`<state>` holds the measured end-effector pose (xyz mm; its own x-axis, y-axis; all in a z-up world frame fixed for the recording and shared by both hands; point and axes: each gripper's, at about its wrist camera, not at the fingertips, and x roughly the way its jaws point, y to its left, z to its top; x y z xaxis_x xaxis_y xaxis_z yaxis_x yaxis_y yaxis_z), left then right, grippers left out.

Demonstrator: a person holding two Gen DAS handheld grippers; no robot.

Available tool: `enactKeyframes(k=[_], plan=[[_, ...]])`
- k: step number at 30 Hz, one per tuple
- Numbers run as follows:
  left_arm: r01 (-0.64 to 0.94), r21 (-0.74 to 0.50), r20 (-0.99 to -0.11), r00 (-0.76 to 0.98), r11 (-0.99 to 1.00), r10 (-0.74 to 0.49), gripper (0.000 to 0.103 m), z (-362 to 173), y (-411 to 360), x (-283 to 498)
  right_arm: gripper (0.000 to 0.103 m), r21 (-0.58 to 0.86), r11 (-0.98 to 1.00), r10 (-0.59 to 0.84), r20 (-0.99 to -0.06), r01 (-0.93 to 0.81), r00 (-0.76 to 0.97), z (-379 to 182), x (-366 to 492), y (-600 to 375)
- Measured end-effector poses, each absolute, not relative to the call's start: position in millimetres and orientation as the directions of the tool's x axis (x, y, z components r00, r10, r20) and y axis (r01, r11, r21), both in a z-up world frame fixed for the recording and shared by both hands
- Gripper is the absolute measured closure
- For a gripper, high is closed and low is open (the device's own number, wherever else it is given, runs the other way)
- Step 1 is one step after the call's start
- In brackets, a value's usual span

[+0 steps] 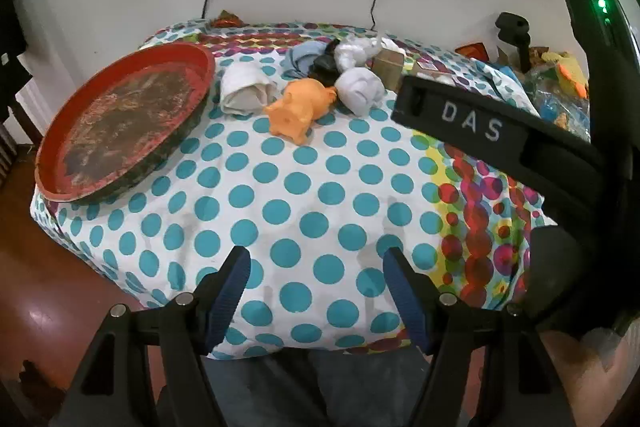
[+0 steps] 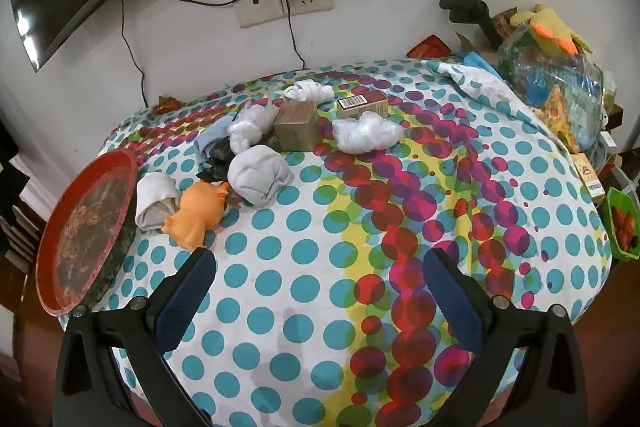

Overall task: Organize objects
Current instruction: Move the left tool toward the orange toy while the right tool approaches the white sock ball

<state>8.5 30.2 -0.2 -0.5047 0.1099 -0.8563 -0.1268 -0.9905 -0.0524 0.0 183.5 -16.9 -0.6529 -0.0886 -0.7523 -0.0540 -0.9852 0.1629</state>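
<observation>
Orange rubber pig toy [image 2: 200, 213] was seen lying beside round red tray [image 2: 86, 227], just ahead-left of right gripper [image 2: 316, 291]; left gripper [image 1: 316, 291] farther. Both grippers' jaws apart, empty.

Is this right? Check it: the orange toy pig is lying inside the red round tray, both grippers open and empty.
Not quite. The orange toy pig lies on the dotted cloth beside the red round tray, as the right wrist view shows. Both the left gripper and right gripper are open and empty.
</observation>
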Motion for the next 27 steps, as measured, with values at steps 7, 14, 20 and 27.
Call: enactKeyframes(k=[7, 14, 20, 27], plan=[[-0.13, -0.087, -0.837, -0.528, -0.988, 0.143, 0.032, -21, 37, 34, 0.0, 0.186, -0.981, -0.108, -0.756, -0.053, -0.645, -17, -3, 190], [-0.122, -0.041, -0.861, -0.499, -0.992, 0.097, 0.032, -22, 38, 30, 0.0, 0.165, -0.985, -0.09, -0.754, -0.055, -0.651, -19, -4, 196], [-0.073, -0.033, -0.865, -0.497, -0.997, 0.065, 0.032, -25, 21, 17, 0.0, 0.098, -0.995, -0.059, -0.731, -0.018, -0.68, -15, -3, 198], [-0.039, -0.037, -0.876, -0.48, -0.999, 0.051, 0.032, -33, 7, 0, 0.0, 0.022, -0.996, -0.075, -0.705, 0.084, -0.705, -15, -7, 193]])
